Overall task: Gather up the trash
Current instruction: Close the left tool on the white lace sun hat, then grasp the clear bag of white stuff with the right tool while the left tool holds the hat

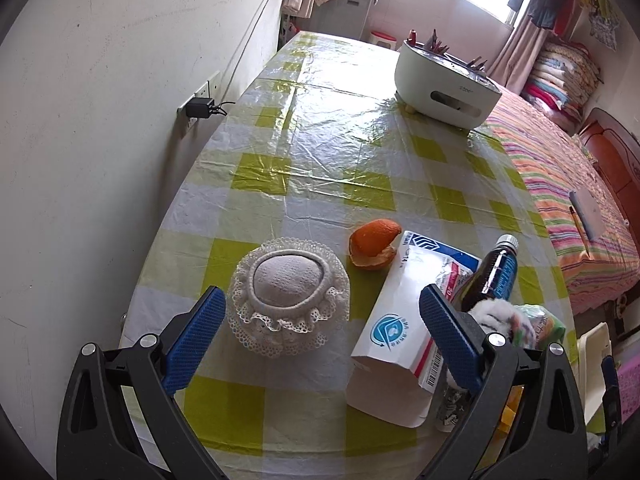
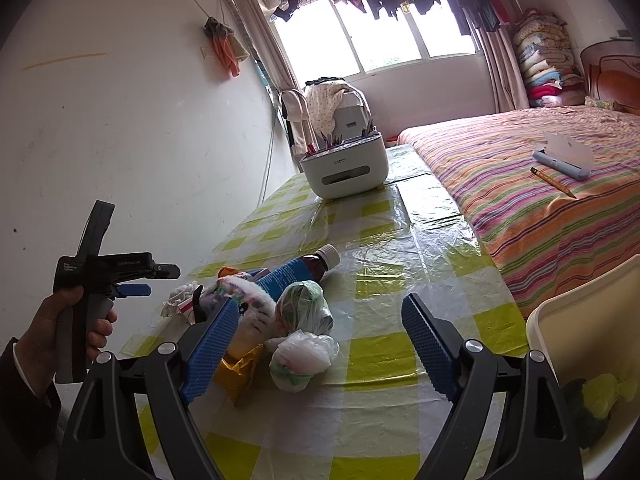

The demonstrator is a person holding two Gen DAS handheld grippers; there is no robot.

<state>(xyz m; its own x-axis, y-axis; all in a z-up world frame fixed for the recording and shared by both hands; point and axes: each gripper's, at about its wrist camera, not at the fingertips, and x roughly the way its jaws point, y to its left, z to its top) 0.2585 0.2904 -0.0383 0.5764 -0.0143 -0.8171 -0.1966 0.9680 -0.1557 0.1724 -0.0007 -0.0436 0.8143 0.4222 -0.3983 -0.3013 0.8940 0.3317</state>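
Observation:
Trash lies on the green-checked table [image 1: 320, 152]. In the left wrist view: orange peel [image 1: 374, 249], a white paper packet [image 1: 404, 320], a dark bottle with a blue label [image 1: 496, 272] and a lace-covered round object [image 1: 288, 296]. My left gripper [image 1: 320, 312] is open and empty above the lace object and packet. In the right wrist view: two knotted plastic bags [image 2: 304, 304] [image 2: 302, 360], the bottle [image 2: 298, 272], a fluffy white item [image 2: 252, 304] and a yellow wrapper [image 2: 240, 368]. My right gripper [image 2: 320, 320] is open and empty, over the bags. A white bin [image 2: 580, 320] stands at right.
A white organizer box [image 1: 446, 88] holding pens stands at the far end of the table. A wall [image 1: 100, 120] with a socket runs along the left. A striped bed [image 2: 540, 184] with a pencil and case lies to the right. The left gripper also shows in the right wrist view [image 2: 136, 280].

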